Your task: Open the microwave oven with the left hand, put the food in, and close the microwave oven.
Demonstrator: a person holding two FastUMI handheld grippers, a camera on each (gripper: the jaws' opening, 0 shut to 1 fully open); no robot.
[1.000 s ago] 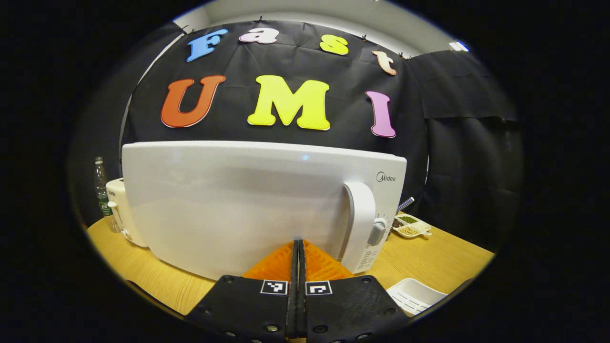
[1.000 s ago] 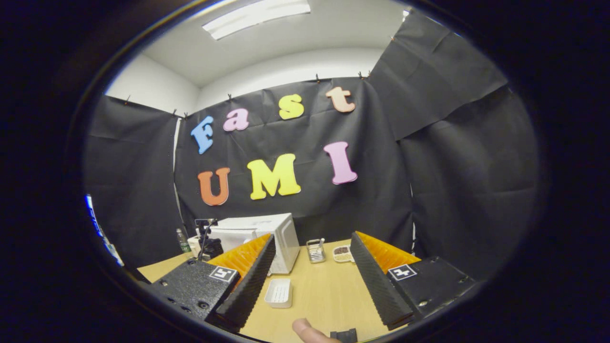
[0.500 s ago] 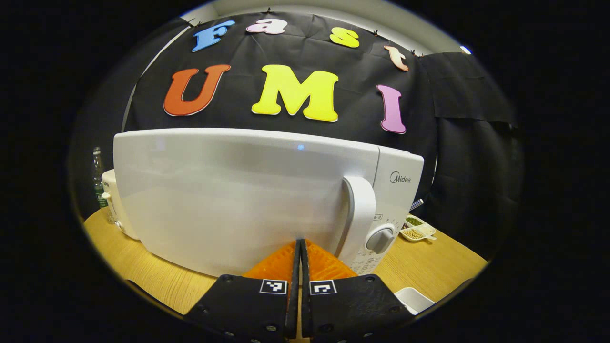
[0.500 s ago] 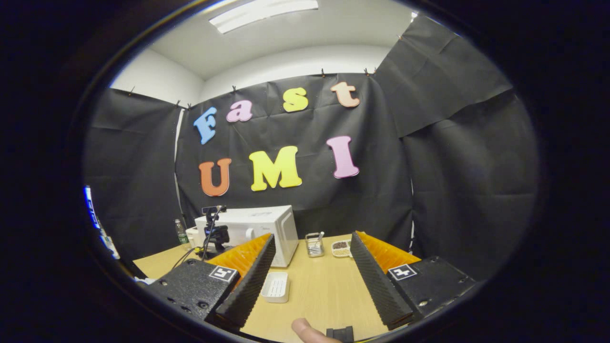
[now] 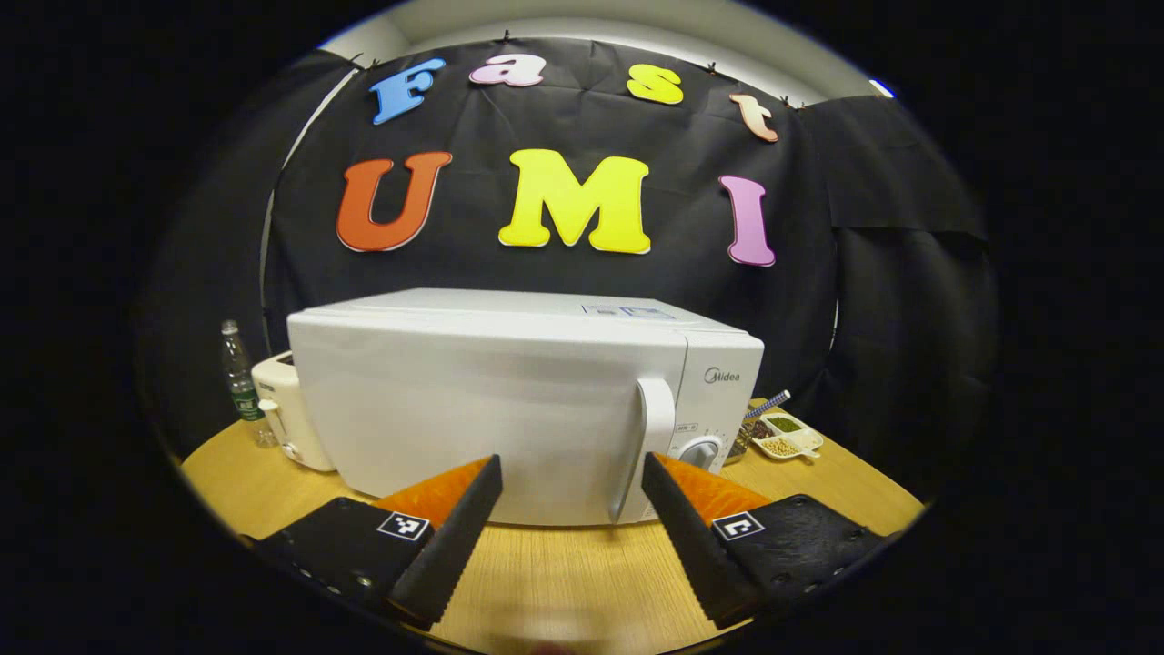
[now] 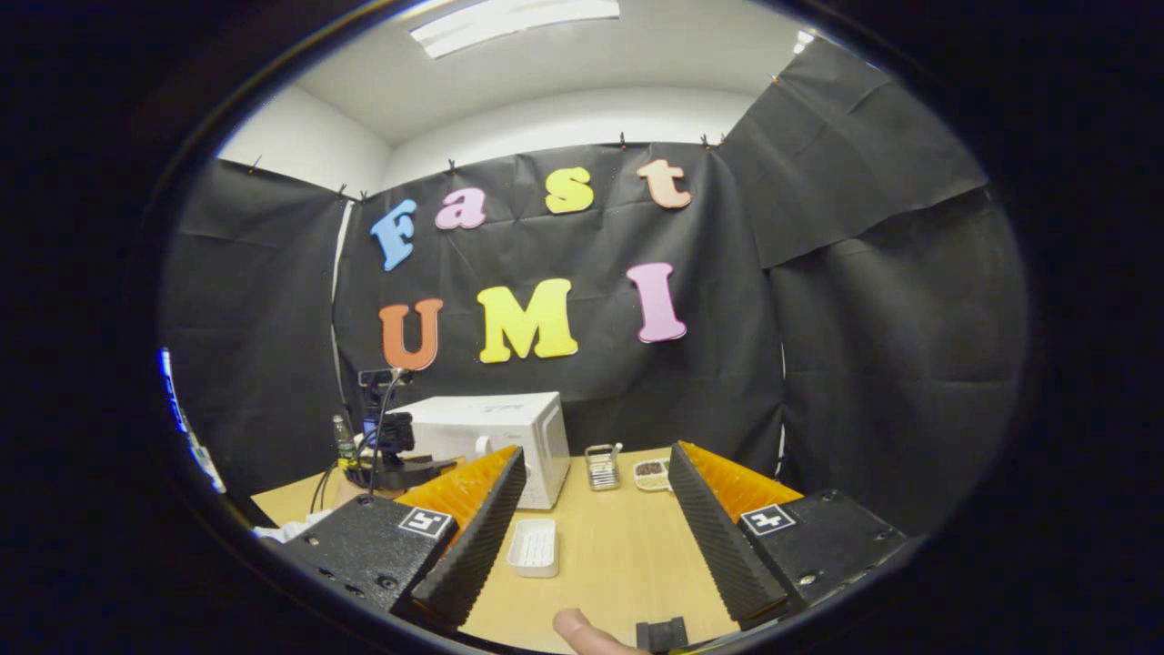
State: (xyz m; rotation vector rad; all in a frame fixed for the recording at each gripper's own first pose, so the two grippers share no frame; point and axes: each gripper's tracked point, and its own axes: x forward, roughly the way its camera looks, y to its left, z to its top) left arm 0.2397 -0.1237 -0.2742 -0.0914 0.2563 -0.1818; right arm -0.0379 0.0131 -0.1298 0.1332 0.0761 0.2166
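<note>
Fingers of left tool (image 5: 571,491) spread wide, empty, facing microwave (image 5: 509,409).

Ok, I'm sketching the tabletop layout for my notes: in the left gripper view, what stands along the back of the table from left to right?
Water bottle → white toaster → microwave oven → its door handle → its control knob → small divided dish of grains.

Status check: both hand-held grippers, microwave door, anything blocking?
Left hand-held gripper open, facing microwave. Right hand-held gripper open, empty. Door shut, handle free. White tray on table.
</note>
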